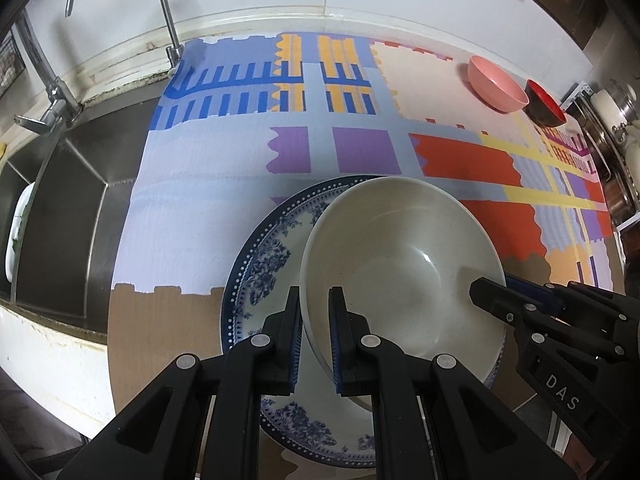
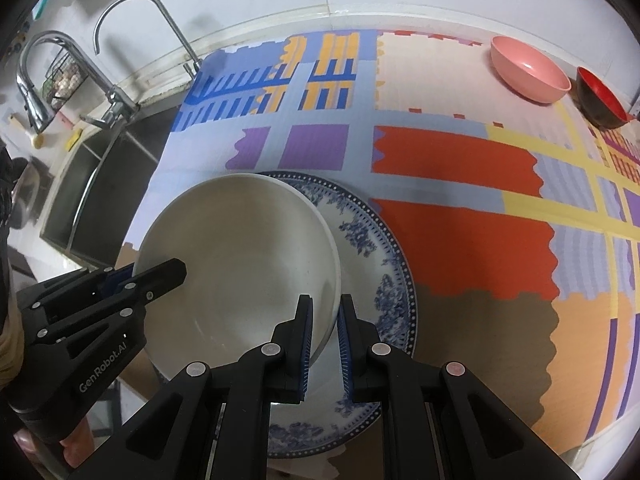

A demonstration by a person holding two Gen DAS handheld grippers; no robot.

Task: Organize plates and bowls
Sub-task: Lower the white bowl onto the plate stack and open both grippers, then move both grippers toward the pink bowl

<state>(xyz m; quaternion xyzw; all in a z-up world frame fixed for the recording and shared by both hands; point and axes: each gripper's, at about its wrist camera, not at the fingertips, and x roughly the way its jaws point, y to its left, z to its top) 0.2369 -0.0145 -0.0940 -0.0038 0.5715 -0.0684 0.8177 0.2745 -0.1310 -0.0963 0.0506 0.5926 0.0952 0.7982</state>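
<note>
A cream bowl (image 1: pixel 400 264) (image 2: pixel 240 264) sits over a blue-and-white patterned plate (image 1: pixel 260 264) (image 2: pixel 376 256) near the counter's front edge; I cannot tell whether it rests on the plate or hangs just above it. My left gripper (image 1: pixel 316 336) (image 2: pixel 160 276) is shut on the bowl's left rim. My right gripper (image 2: pixel 324 340) (image 1: pixel 496 294) is shut on the opposite rim, one finger inside the bowl and one outside. A pink bowl (image 1: pixel 498 86) (image 2: pixel 528 74) and a red-and-black bowl (image 1: pixel 546 104) (image 2: pixel 600 98) stand together at the far right.
A colourful patterned mat (image 1: pixel 240 200) (image 2: pixel 460 168) covers the counter. A steel sink (image 1: pixel 60 220) (image 2: pixel 92 192) with faucets (image 1: pixel 168 12) (image 2: pixel 120 12) lies to the left, a white dish (image 1: pixel 18 232) in it. Metal pots (image 1: pixel 616 108) crowd the right edge.
</note>
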